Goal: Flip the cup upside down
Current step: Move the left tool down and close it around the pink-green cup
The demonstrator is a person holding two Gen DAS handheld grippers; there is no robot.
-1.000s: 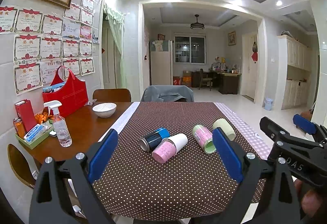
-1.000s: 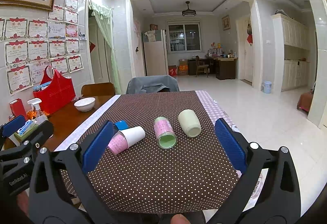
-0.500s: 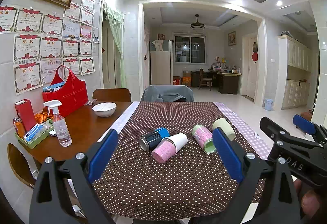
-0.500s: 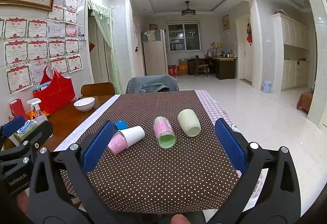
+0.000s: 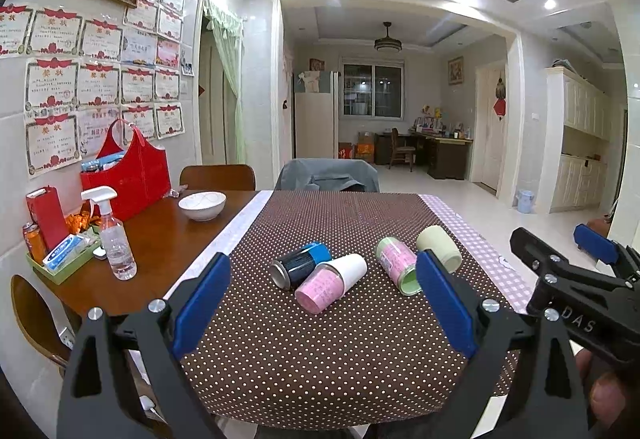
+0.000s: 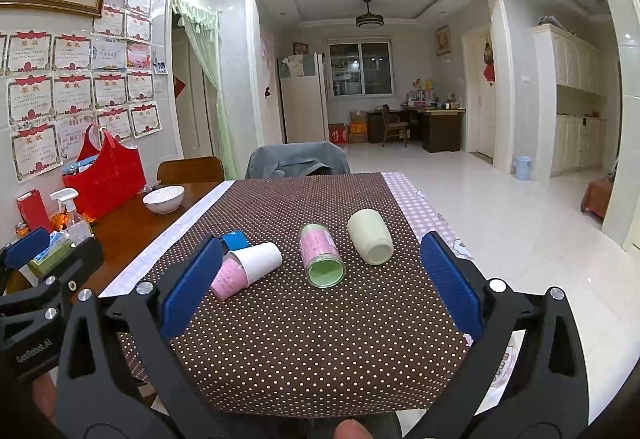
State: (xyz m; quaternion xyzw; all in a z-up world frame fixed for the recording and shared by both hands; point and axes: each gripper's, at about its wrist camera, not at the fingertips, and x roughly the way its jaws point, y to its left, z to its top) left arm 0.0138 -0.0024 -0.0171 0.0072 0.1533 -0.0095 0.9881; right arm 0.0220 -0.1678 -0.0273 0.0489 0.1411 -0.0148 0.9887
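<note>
Both grippers, left and right, gape wide, empty, short of the cups. Left view alone shows the dark can's mouth. Pale green cup lies sideways on the dotted cloth.

I see a brown cloth dotted white over the counter, with a pink-and-white checked cloth along its right edge. On it lie a dark blue can with a bright blue end, a pink-and-white cup, a pink cup with a green rim and a pale cream cup. My left hand-held gripper is black with blue pads. The bare wood is reddish brown, under a white bowl and a red bag.
</note>
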